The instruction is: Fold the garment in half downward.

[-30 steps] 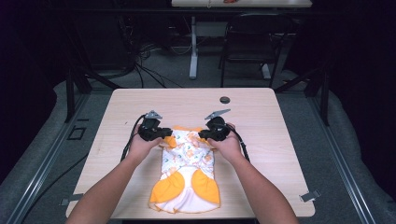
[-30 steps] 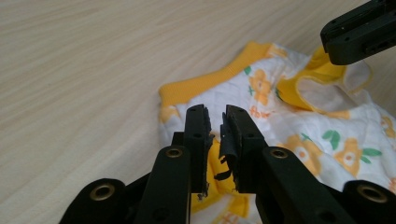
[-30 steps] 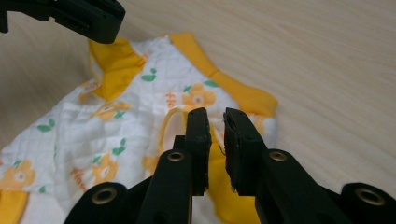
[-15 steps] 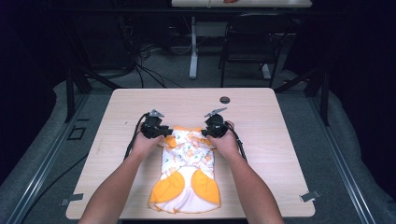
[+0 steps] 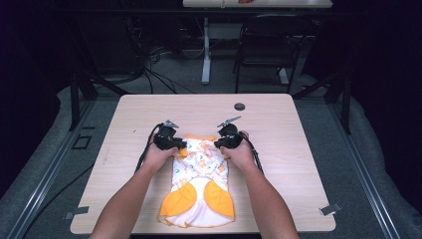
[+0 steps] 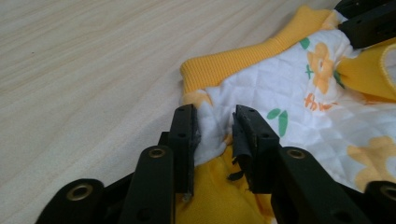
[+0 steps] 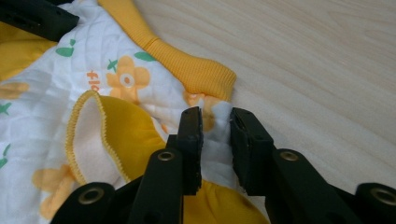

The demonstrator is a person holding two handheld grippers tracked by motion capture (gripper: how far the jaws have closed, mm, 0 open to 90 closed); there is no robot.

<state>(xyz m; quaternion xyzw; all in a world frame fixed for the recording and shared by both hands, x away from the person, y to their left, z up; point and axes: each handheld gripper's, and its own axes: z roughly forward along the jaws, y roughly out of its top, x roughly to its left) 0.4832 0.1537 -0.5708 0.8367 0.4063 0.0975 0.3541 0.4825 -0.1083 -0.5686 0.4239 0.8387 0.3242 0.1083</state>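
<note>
A small quilted garment (image 5: 199, 184), white with orange flowers and yellow-orange trim, lies flat on the wooden table (image 5: 298, 149), its ribbed collar at the far end. My left gripper (image 5: 180, 147) is at its left shoulder and my right gripper (image 5: 218, 144) at its right shoulder. In the left gripper view a raised fold of white fabric (image 6: 299, 107) fills the gap of my left gripper (image 6: 215, 114), whose jaws have just been closing. The right gripper (image 7: 215, 114) has also just been closing, with a fold of the garment (image 7: 46, 93) pinched between its pads.
A small dark round thing (image 5: 239, 106) sits on the table beyond the garment. Bare wood surrounds the garment on the left, right and far sides. Behind the table stand a chair (image 5: 259, 55), a table leg and cables on the floor.
Both hands have sunk a little toward the table at the garment's shoulders. The garment's top edge now lies lower and flatter.
</note>
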